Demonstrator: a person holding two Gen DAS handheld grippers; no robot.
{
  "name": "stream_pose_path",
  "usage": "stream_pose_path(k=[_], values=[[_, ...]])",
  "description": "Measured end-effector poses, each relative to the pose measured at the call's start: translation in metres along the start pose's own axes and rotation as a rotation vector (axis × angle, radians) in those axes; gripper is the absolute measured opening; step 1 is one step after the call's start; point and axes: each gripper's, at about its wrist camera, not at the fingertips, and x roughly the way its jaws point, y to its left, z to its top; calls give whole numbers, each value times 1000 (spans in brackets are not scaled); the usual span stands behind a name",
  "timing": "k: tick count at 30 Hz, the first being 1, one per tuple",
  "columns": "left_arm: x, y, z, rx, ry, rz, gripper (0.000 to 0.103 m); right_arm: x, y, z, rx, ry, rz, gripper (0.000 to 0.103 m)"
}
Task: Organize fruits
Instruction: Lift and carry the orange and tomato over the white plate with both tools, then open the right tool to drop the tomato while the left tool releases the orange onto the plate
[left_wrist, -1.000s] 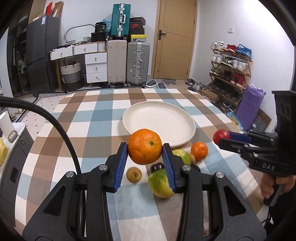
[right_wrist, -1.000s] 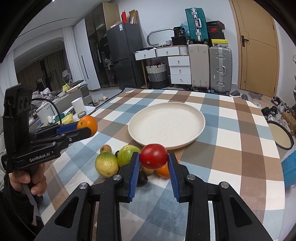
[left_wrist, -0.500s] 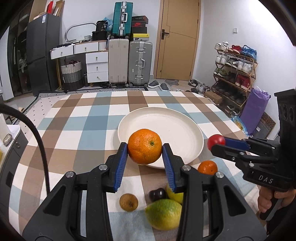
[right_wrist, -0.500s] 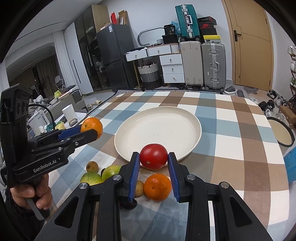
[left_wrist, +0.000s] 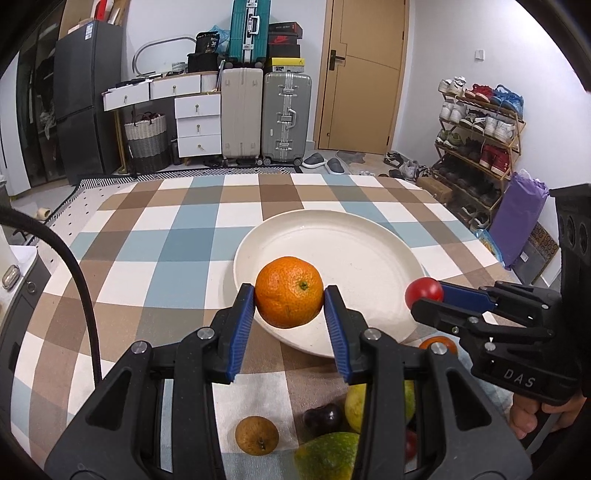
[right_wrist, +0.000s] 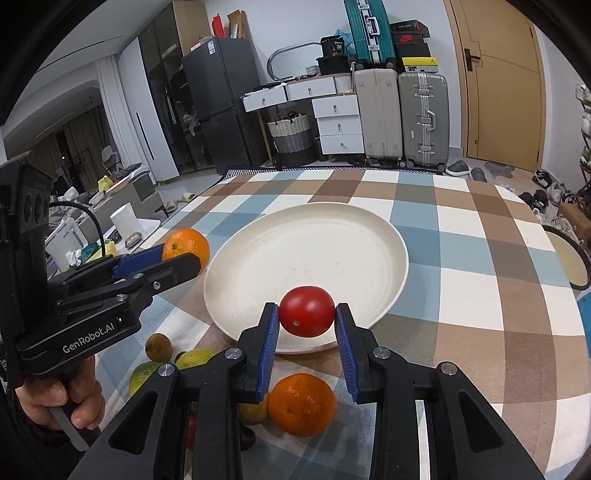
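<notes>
Left gripper (left_wrist: 289, 308) clamped on a large orange (left_wrist: 289, 291), blue pads (left_wrist: 242, 314) pressed against both sides of the fruit, jaws only as far apart as the orange is wide. Held in the air over the near left rim of a cream plate (left_wrist: 354, 258); seen from the right wrist, at the plate's left edge.

Right gripper (right_wrist: 306, 321) clamped on a red tomato (right_wrist: 306, 311), blue pads (right_wrist: 271, 332) tight on either side, jaws narrowly parted. Held in the air over the near rim of the plate (right_wrist: 306, 240); seen from the left wrist, at the plate's near right edge.

Plate bare inside, lying flat on a checked tablecloth (left_wrist: 155, 236) of brown, blue and white squares. Open cloth all around the far side of the plate and to its left; table edge well beyond on the far side.

Near side crowded: loose fruit on the cloth under and just behind both grippers. From the left wrist, a small brown round fruit (left_wrist: 256, 435), a dark plum-like fruit (left_wrist: 322, 418), a yellow-green citrus (left_wrist: 356, 404) and a green one (left_wrist: 327, 456), partly hidden by the gripper frame. From the right wrist, a second orange (right_wrist: 302, 403) just below the tomato, close to the plate's near rim.

A hand (right_wrist: 61, 391) wrapped round the left gripper's handle.
</notes>
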Motion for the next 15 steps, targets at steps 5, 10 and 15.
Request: stream_pose_path(k=[5, 10, 15], values=[[7, -2, -3, 8, 13, 5, 35, 2, 0, -2, -2, 2, 2, 32], [11, -4, -5, 19, 22, 12, 36, 4, -3, -1, 10, -3, 6, 32], [12, -6, -7, 30, 32, 18, 36, 2, -5, -2, 13, -8, 4, 36]])
